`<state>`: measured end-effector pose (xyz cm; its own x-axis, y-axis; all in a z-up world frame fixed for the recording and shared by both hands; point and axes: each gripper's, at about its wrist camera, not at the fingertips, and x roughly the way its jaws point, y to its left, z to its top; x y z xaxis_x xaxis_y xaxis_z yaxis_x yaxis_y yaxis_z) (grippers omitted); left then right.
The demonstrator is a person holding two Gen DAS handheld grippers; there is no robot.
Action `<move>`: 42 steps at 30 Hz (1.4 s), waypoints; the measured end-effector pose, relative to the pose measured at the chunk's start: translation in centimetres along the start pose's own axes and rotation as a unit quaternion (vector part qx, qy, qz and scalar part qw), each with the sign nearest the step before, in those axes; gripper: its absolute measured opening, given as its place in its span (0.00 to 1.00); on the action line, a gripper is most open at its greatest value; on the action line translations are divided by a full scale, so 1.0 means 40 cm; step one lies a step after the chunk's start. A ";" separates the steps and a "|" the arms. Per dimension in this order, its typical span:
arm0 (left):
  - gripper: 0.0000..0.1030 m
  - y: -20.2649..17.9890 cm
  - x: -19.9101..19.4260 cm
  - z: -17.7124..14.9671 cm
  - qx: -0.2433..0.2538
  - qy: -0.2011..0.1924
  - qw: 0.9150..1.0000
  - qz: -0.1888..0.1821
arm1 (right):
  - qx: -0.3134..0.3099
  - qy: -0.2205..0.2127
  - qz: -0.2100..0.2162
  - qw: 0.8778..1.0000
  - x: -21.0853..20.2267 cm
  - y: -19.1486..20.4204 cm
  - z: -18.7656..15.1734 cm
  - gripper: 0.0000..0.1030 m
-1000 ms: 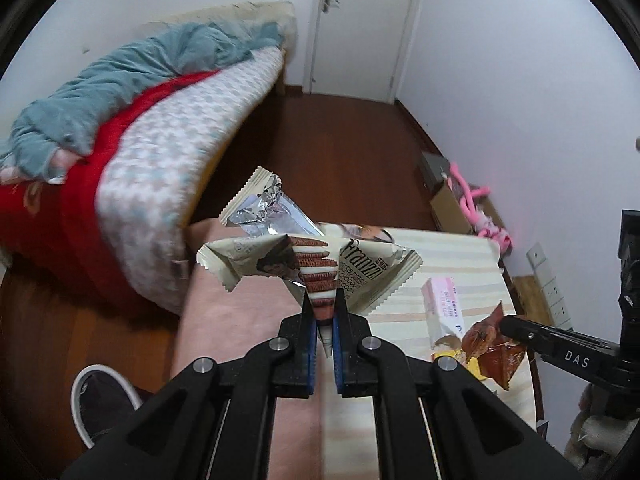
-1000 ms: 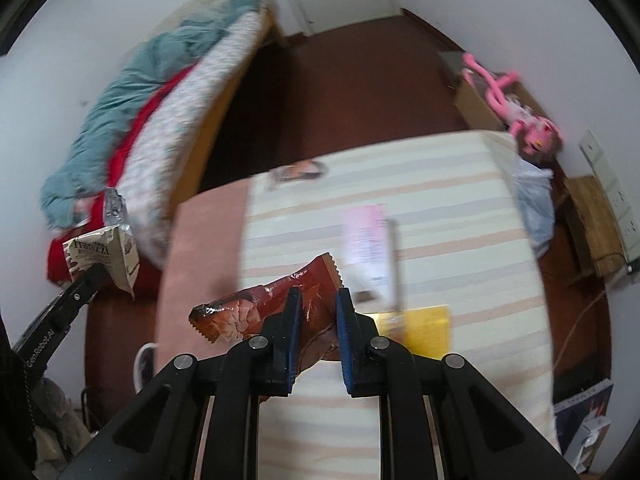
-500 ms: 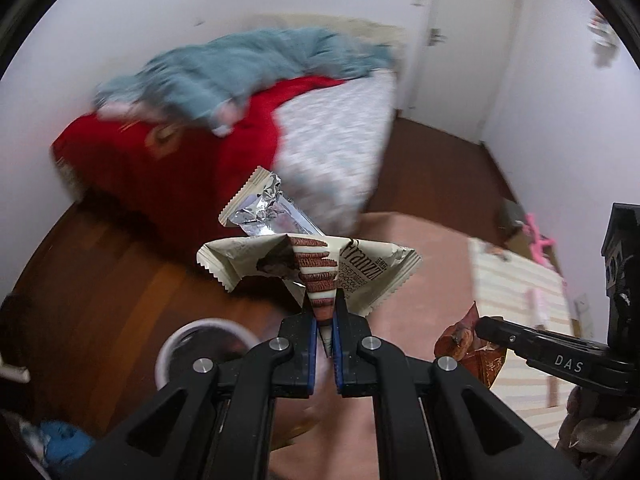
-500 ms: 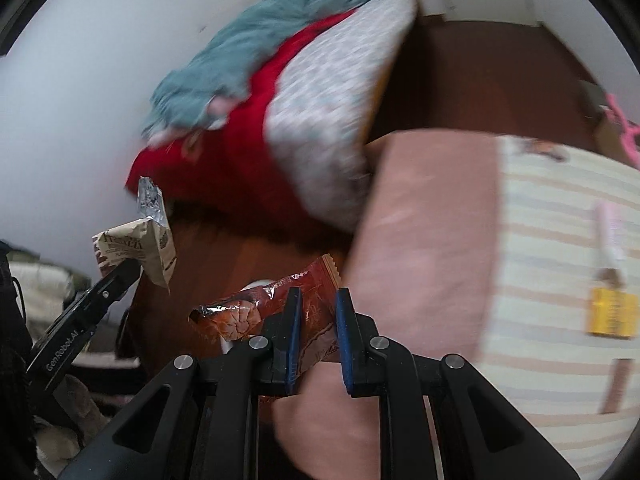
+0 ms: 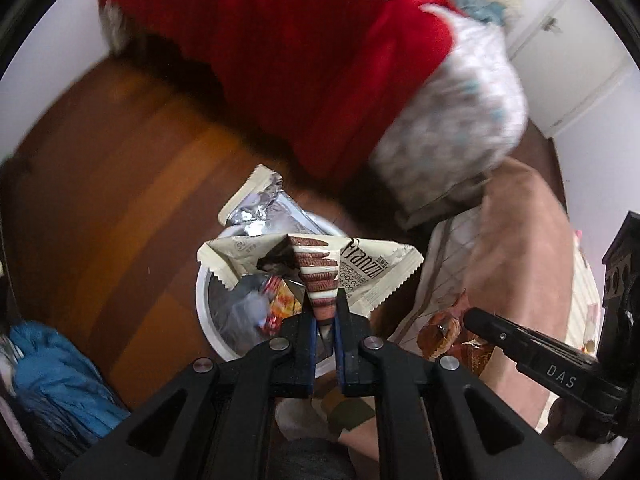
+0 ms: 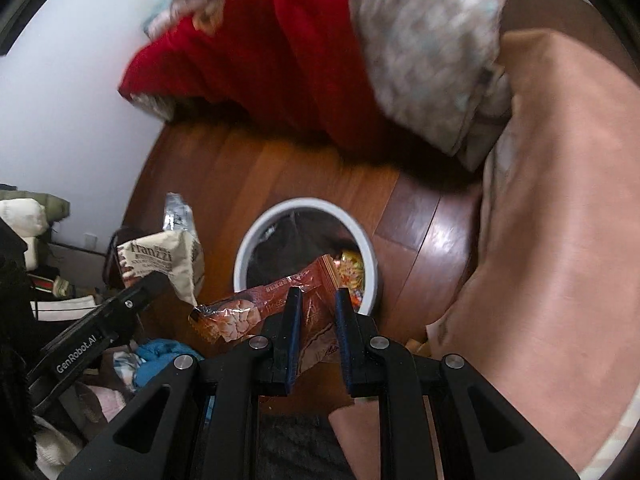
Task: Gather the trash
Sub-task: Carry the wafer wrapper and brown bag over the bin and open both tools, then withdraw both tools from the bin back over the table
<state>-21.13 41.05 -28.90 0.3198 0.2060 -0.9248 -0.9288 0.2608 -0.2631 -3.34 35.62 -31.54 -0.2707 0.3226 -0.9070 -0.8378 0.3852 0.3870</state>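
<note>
My left tool [image 5: 324,312] clamped on cream biscuit wrapper [image 5: 320,264], frame centre, above white bin [image 5: 202,300]. My right tool [image 6: 316,304] clamped on brown snack wrapper [image 6: 256,308], lower centre, over bin rim [image 6: 308,203].

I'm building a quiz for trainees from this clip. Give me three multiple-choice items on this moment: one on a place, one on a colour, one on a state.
1. Where does the round white-rimmed trash bin stand?
A. on the wooden floor
B. on the bed
C. on the striped table

2. What is the main colour of the glossy crinkled snack wrapper in the right gripper?
A. blue
B. reddish brown
C. green

3. What is the left gripper doing?
A. open, holding nothing
B. shut on the cream Franzzi cookie wrapper
C. resting on the floor

Key: 1 A, floorboards surround the bin. 2 B, the foil shows reddish brown. 3 B, its fingers pinch the wrapper above the bin.
</note>
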 end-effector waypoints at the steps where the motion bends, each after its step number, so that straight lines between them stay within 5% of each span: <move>1: 0.05 0.017 0.029 0.005 -0.007 0.013 1.000 -0.003 | 0.001 0.010 -0.004 1.000 0.036 0.003 0.006 0.17; 6: 0.08 0.092 0.138 0.021 -0.037 0.060 0.997 0.010 | 0.006 0.047 -0.016 0.999 0.179 -0.002 0.027 0.17; 8: 0.23 0.115 0.167 0.028 -0.043 0.070 0.996 0.025 | 0.006 0.063 -0.021 0.998 0.242 -0.008 0.044 0.17; 10: 0.74 0.141 0.184 0.030 -0.053 0.074 0.995 0.035 | 0.005 0.074 -0.023 0.997 0.280 -0.011 0.051 0.17; 12: 0.77 0.163 0.189 0.028 -0.061 0.072 0.995 0.039 | 0.002 0.085 -0.025 0.996 0.310 -0.006 0.054 0.18; 14: 0.78 0.181 0.193 0.024 -0.066 0.075 0.994 0.049 | -0.002 0.094 -0.021 0.995 0.332 -0.004 0.052 0.30; 17: 0.99 0.202 0.192 0.022 -0.069 0.074 0.993 0.063 | -0.001 0.096 -0.010 0.995 0.339 -0.001 0.052 0.52; 24: 0.99 0.211 0.160 -0.006 -0.062 0.048 0.993 0.089 | -0.039 0.098 -0.029 0.994 0.305 0.013 0.032 0.98; 32: 0.99 0.167 0.142 -0.053 -0.028 0.030 0.993 0.114 | -0.106 0.096 -0.102 0.985 0.261 0.035 -0.022 1.00; 42: 0.99 0.131 0.088 -0.088 -0.011 0.014 0.993 0.120 | -0.117 0.069 -0.114 0.984 0.185 0.040 -0.040 1.00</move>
<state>-25.52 39.83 -34.51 0.0831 0.2340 -0.9687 -0.9817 0.1866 -0.0391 -7.45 37.25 -37.89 -0.1108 0.1244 -0.9860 -0.9659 0.2200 0.1363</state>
